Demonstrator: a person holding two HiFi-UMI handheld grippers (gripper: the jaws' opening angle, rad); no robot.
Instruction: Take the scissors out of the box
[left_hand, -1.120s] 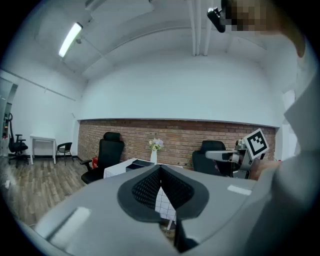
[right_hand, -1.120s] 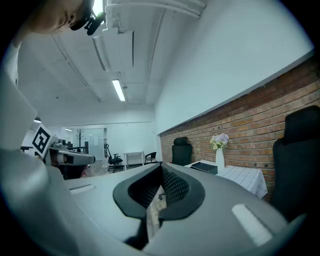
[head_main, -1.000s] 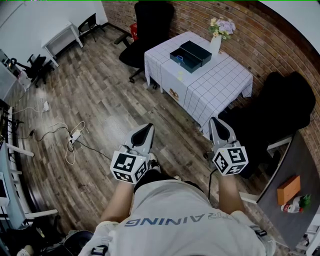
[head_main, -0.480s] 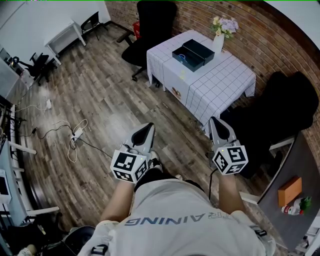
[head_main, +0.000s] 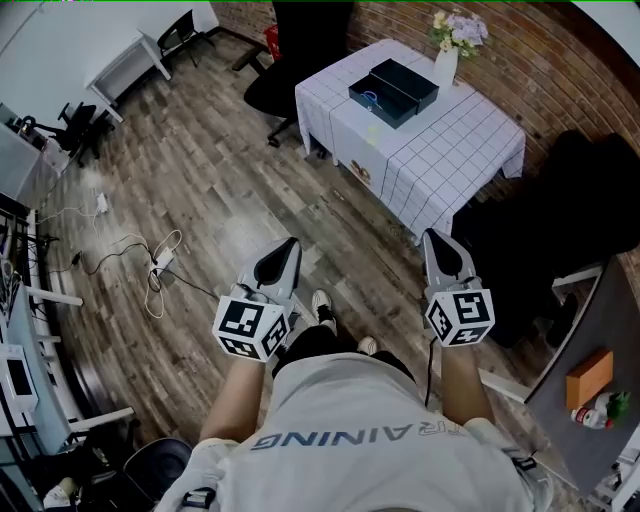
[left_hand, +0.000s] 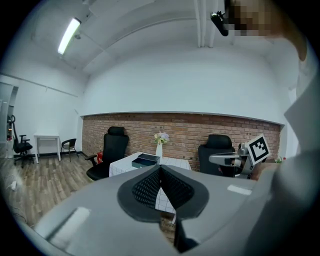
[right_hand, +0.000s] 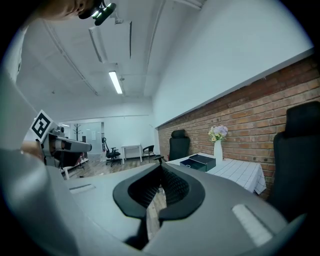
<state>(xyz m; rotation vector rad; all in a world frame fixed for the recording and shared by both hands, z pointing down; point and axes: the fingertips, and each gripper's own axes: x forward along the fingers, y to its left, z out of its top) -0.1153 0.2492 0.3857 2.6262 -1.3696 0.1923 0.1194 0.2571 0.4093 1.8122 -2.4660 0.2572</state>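
A dark open box (head_main: 376, 103) stands on the white checked table (head_main: 440, 160), its lid (head_main: 408, 80) beside it. A blue loop, probably the scissors' handle (head_main: 372, 97), shows inside the box. Both grippers hang over the wooden floor, well short of the table. My left gripper (head_main: 289, 246) is shut with nothing in it, its pads meeting at the tip (left_hand: 160, 168). My right gripper (head_main: 432, 238) is also shut and empty (right_hand: 161, 167). Both gripper views show the box far ahead (left_hand: 145, 160) (right_hand: 199, 161).
A vase of flowers (head_main: 452, 48) stands on the table behind the box. A black office chair (head_main: 300, 50) is at the table's far left, another dark chair (head_main: 585, 200) to its right. Cables (head_main: 150, 275) lie on the floor at left. A grey desk (head_main: 590, 400) is at right.
Both grippers sit a little lower in the head view and the left one has shifted left. The table has slid up the picture. A shoe now shows between the arms.
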